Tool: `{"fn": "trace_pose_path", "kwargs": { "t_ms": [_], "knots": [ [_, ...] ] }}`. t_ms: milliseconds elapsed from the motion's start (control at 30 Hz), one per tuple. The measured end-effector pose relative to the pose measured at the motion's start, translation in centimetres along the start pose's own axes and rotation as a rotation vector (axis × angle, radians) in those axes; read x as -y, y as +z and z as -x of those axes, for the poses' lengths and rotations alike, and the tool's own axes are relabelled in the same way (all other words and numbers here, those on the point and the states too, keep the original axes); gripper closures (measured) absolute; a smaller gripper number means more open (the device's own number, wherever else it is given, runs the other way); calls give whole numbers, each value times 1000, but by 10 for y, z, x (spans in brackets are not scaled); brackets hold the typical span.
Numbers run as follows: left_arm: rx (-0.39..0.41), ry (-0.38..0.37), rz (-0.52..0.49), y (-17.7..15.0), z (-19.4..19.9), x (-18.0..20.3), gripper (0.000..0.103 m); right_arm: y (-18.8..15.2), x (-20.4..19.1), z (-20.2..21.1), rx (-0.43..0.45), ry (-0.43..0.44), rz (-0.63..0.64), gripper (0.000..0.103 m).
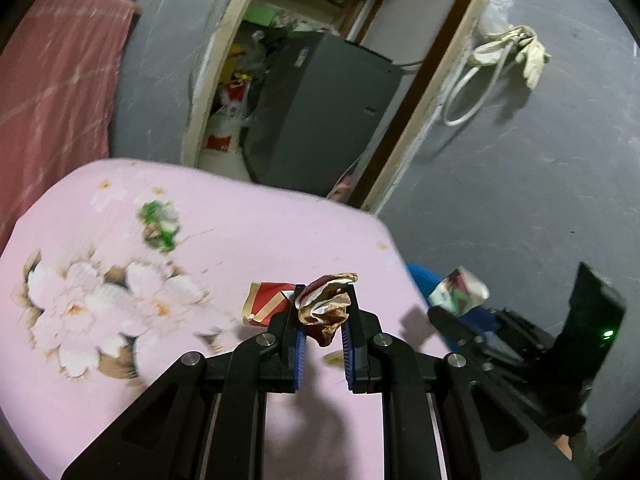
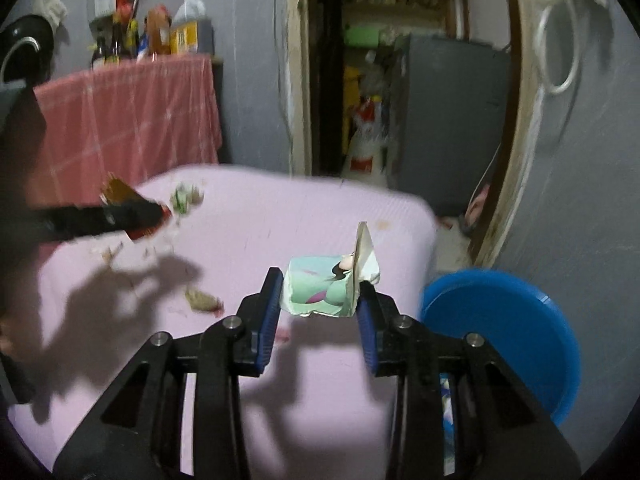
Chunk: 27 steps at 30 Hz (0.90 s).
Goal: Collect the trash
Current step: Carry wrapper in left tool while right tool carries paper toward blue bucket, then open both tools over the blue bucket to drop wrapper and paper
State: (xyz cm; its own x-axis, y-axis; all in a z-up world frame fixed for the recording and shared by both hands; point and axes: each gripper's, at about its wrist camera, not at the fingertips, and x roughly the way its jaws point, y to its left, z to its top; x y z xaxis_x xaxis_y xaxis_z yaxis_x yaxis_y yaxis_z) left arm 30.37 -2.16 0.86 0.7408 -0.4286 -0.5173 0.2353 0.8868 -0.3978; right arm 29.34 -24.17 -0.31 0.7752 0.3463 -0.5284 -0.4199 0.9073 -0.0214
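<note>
Well, the left gripper (image 1: pixel 323 316) is clamped narrow on a crumpled brown wrapper (image 1: pixel 326 306), held above the pink table (image 1: pixel 240 232). The right gripper (image 2: pixel 320 304) has a pale green carton (image 2: pixel 320 290) pinched between its pads near the table's right edge, just beside the blue bin (image 2: pixel 508 336). A green wrapper (image 1: pixel 158 224) lies farther across the table, with bare cloth around it.
</note>
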Motion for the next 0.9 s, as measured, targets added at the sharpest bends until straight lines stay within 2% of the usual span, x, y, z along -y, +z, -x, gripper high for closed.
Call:
{"fn": "trace_pose_path", "kwargs": {
  "t_ms": [267, 467, 667, 900],
  "knots": [
    [127, -112, -77, 33, 2, 70, 91, 50, 30, 89, 246, -95, -13, 68],
    [232, -210, -160, 49, -1, 130, 91, 67, 52, 141, 363, -190, -5, 67],
    [276, -254, -221, 48, -19, 173, 90, 56, 81, 161, 382, -282, -12, 67],
    [186, -238, -275, 34, -62, 197, 90, 31, 120, 156, 341, -316, -96, 67]
  ]
}}
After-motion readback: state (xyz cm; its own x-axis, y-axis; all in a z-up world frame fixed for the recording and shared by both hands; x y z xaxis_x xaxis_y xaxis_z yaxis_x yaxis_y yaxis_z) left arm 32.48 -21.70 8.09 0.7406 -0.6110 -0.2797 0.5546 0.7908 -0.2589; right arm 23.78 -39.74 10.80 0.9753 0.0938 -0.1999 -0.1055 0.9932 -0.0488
